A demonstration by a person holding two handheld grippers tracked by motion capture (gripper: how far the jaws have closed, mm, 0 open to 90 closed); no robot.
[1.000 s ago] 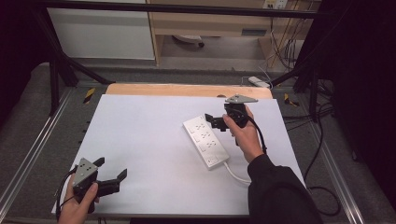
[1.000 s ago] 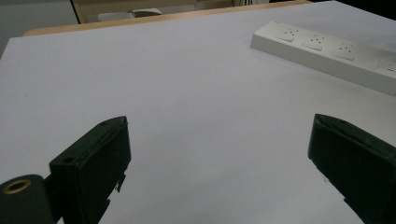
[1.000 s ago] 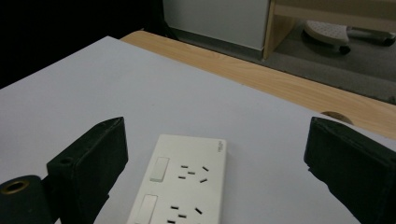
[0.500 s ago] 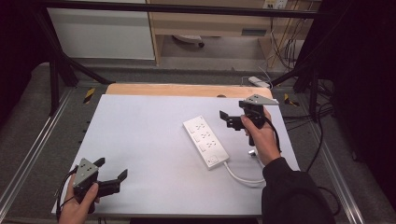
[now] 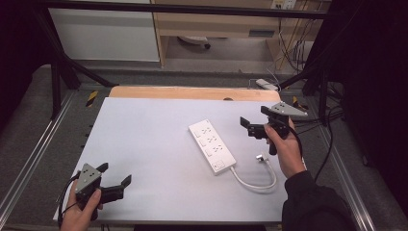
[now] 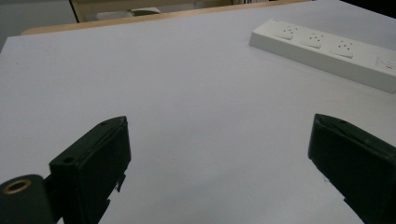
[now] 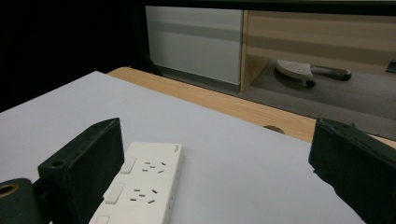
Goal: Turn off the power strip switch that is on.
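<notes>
Just left of right tongs: power strip.

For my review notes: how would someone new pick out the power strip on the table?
On the white table, look right of centre, near the right gripper. The power strip lies flat there: a long white bar with three sockets, a white cable curling from its near end.

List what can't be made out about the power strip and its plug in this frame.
- Power strip: near end hidden behind the left jaw in the right gripper view; switch end cut by the left gripper view's right edge.
- Plug: too small in the high view to count pins.
- Socket markings: blurred in every view.
</notes>
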